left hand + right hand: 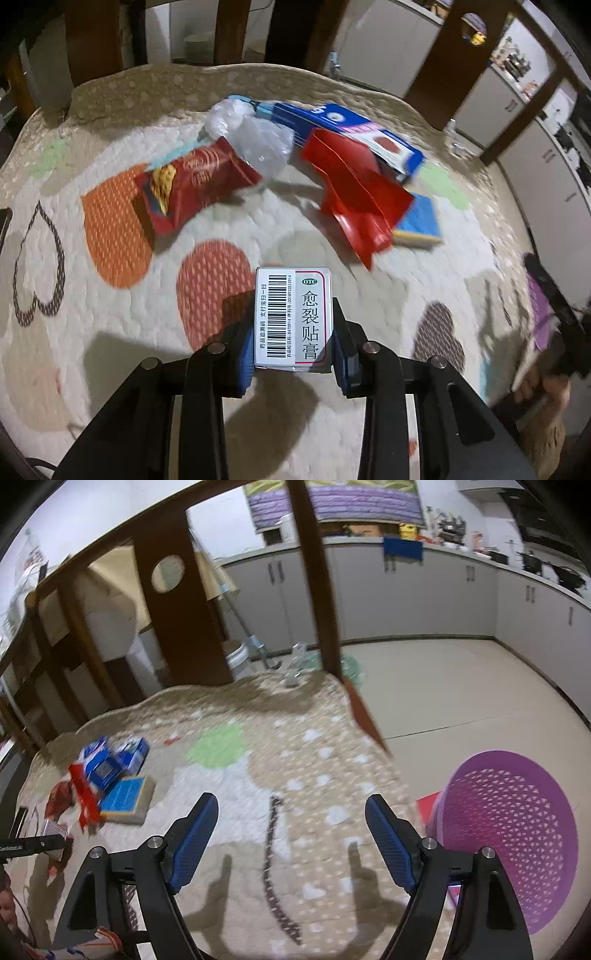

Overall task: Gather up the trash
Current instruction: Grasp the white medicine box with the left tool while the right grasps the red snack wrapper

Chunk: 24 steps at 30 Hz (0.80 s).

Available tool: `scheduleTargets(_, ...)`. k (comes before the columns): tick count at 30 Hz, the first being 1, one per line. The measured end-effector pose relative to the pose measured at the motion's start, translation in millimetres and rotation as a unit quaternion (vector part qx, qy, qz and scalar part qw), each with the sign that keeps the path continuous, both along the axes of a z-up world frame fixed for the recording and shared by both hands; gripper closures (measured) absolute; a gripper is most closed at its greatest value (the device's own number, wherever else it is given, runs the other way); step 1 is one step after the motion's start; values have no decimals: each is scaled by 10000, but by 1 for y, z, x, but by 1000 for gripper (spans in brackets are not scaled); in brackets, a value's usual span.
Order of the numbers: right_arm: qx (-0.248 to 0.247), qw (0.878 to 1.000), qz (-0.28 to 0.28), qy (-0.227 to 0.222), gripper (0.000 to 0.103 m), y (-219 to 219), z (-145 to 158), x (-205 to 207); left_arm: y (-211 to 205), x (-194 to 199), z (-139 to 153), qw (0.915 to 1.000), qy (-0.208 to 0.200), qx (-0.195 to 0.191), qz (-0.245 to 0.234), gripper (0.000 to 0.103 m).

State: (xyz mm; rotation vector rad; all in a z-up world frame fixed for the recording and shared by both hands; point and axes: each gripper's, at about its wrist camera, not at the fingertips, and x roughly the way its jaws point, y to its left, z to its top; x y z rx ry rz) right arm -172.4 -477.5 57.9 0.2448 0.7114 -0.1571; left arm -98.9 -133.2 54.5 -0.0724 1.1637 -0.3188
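Observation:
My left gripper (293, 345) is shut on a small white medicine box (291, 306) with a barcode, its blue pads pressing both long sides just above the rug. Beyond it lie a red snack bag (192, 184), crumpled clear plastic (255, 136), folded red paper (354, 184), a blue carton (351, 129) and a blue pad (419, 221). In the right wrist view my right gripper (290, 799) stands open over bare rug, holding nothing. A purple mesh basket (509, 834) sits just to its right. The trash pile (107, 775) is far to its left.
A quilted rug with heart patches (314, 746) covers the floor. Dark wooden furniture legs (317, 590) rise behind the pile. A hand (543, 387) shows at the right edge of the left wrist view. Grey cabinets (406, 598) line the far walls.

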Motion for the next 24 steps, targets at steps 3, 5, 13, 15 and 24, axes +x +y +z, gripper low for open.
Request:
scheduleTargets(3, -53, 9994, 321, 129, 17, 16, -7, 4, 8, -13, 4, 9999, -93, -17, -56, 70)
scheduleTargets(5, -159, 9982, 542, 200, 17, 31, -11, 4, 11, -17, 5, 9999, -138, 16, -51, 70)
scheduleTargets(13, 281, 9871, 1569, 125, 17, 101, -4, 4, 60, -28, 11, 9992, -344, 44, 207, 70)
scheduleTargets(15, 538, 9796, 1925, 199, 17, 127, -3, 12, 71, -30, 10, 9987, -385, 78, 317, 70)
scheduleTargets(24, 2094, 9257, 3021, 896, 17, 248, -5, 85, 124, -41, 14, 9958, -665, 56, 628, 70)
